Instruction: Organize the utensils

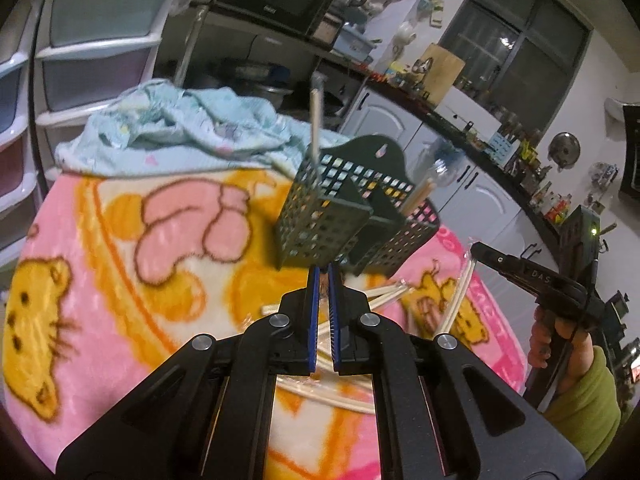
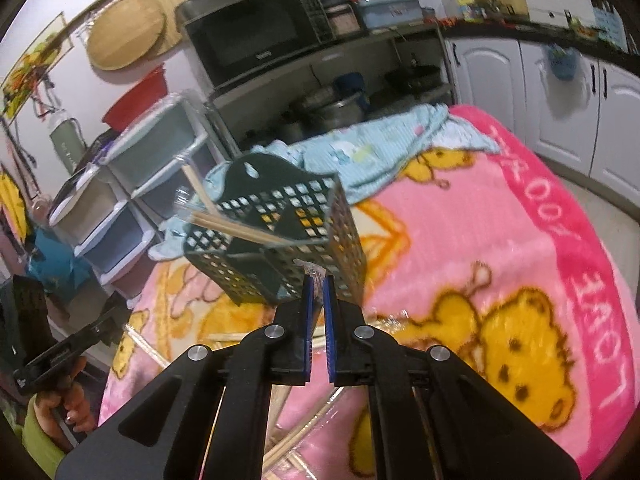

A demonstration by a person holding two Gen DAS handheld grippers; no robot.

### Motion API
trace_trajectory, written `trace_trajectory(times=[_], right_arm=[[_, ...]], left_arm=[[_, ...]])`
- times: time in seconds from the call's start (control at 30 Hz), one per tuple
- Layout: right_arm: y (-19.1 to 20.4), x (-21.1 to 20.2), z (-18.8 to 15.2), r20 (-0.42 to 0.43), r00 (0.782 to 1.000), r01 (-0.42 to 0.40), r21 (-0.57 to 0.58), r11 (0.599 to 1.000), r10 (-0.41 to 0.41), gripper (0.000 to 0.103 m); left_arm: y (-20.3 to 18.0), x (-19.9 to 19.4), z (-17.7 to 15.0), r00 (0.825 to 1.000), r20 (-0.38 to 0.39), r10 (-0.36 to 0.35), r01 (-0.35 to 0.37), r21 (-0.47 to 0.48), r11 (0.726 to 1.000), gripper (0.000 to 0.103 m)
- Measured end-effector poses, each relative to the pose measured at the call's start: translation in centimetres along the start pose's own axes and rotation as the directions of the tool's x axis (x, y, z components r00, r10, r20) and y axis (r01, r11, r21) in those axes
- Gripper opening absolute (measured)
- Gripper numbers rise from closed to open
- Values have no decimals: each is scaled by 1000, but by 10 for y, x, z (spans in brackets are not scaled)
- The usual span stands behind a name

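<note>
Although both tools hang above the pink cartoon-bear blanket point(image 1: 120, 280), the dark green perforated plastic utensil caddy point(image 1: 340, 208) stands just beyond their tips, so the coming move looks like a short reach forward and up over its rim.

The left gripper point(image 1: 323, 276) has its blue-lined jaws pressed nearly together; whether they pinch anything cannot be told from its own view.

The right gripper point(image 2: 316, 286) is also closed, and a crinkled scrap of clear plastic wrapper point(image 2: 314, 274) shows between its tips, seemingly nipped there.

The loose pale wrapped chopsticks point(image 1: 460, 300) lie flat on the blanket near the tools, below and to the right in the left view, their long axes running roughly away toward the caddy. A few sticks already stand in the caddy, leaning out of its compartments point(image 2: 236, 226).

Judged from both views, the right gripper sits nearer the caddy's front wall, so it seems better placed to drop something in first.
</note>
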State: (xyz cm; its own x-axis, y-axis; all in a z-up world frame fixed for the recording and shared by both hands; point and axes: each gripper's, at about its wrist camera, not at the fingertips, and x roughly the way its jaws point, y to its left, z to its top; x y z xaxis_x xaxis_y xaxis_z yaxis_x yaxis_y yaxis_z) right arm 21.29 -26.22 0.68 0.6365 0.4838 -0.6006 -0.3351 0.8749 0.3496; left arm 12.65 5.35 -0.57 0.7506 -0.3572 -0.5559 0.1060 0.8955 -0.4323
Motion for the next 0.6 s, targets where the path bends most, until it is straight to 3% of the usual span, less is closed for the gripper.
trace_trajectory(times=[0.6], right_arm=[[45, -58, 17, 127, 990, -39, -147, 988, 58, 4]], left_arm=[[-66, -22, 29, 992, 90, -89, 79, 112, 991, 2]])
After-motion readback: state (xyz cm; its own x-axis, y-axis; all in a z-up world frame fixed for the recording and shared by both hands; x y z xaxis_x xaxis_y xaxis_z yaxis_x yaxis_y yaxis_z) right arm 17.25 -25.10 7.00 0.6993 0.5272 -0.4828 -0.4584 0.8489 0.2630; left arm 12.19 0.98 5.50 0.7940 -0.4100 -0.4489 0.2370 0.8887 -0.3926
